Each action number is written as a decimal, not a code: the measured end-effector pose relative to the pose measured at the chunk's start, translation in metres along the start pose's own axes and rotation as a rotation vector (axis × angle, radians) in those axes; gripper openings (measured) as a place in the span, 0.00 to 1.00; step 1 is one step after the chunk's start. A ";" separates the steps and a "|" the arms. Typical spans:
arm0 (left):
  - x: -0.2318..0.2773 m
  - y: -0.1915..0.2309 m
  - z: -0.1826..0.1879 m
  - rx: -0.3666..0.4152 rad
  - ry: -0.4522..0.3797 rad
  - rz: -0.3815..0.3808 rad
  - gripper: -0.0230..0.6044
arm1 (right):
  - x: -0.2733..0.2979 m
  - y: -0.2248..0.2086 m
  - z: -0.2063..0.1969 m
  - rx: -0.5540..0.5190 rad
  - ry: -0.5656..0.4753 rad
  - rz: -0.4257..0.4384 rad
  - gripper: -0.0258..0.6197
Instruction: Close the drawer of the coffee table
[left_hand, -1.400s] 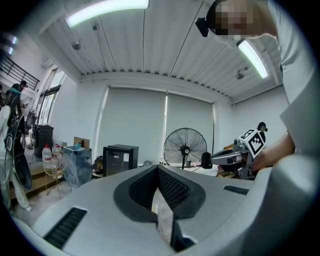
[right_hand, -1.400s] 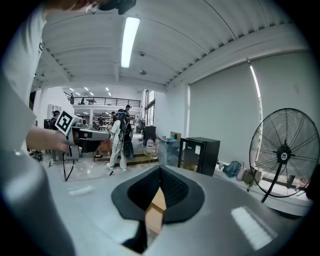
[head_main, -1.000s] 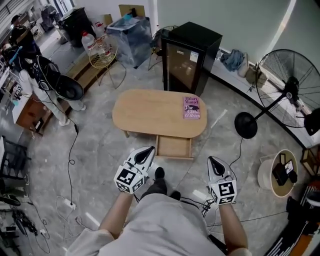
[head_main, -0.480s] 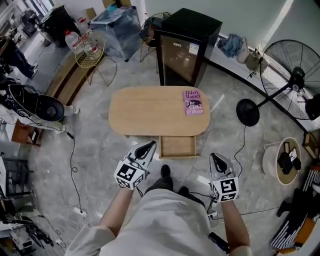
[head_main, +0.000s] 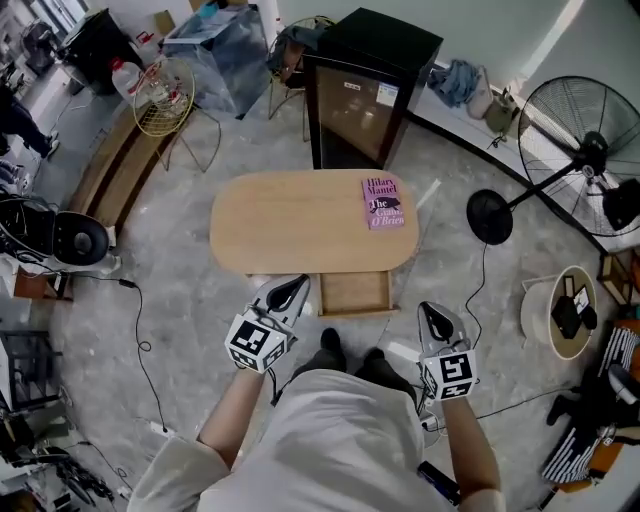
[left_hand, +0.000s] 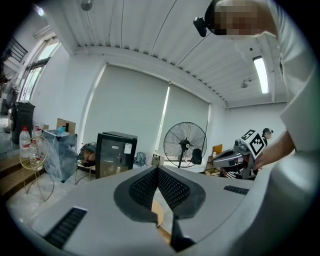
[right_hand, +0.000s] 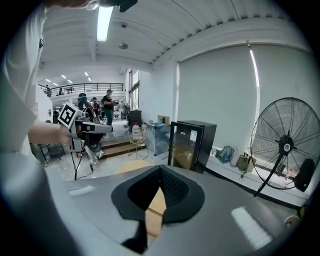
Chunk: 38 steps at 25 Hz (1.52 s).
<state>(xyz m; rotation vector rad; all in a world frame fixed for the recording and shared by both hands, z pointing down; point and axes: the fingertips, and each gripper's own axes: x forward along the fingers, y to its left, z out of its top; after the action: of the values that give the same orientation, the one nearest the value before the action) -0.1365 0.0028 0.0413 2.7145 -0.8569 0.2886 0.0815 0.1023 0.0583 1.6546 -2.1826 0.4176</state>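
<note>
A low oval wooden coffee table (head_main: 290, 222) stands on the grey floor in front of me. Its drawer (head_main: 352, 293) is pulled out toward me from the near side. My left gripper (head_main: 297, 286) is shut and empty, its tips just left of the drawer's near left corner. On the other side my right gripper (head_main: 432, 317) is shut and empty, a little right of the drawer and nearer me. In the left gripper view the shut jaws (left_hand: 157, 168) point over the table; the right gripper (left_hand: 235, 158) shows at the right. The right gripper view shows shut jaws (right_hand: 160, 168).
A purple book (head_main: 385, 203) lies on the table's right end. A black cabinet (head_main: 362, 82) stands behind the table. A standing fan (head_main: 575, 165) with a round base (head_main: 489, 219) is at the right. Cables (head_main: 140, 330) trail over the floor at the left. My feet (head_main: 330, 345) are just before the drawer.
I have stepped closer to the table. Both grippers moved forward and now sit beside the drawer's near corners. The drawer stays pulled out.
</note>
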 end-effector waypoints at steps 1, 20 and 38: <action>0.001 0.001 0.000 -0.004 0.000 -0.001 0.05 | 0.002 -0.001 0.001 0.000 0.000 0.000 0.06; 0.029 0.001 -0.024 -0.089 0.038 0.138 0.05 | 0.053 -0.032 -0.021 0.016 0.075 0.164 0.06; 0.064 -0.001 -0.117 -0.187 0.149 0.236 0.05 | 0.103 -0.045 -0.106 0.002 0.227 0.321 0.06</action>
<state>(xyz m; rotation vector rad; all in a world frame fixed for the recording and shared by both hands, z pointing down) -0.0971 0.0075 0.1689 2.3891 -1.1017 0.4303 0.1117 0.0500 0.2001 1.1904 -2.2718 0.6604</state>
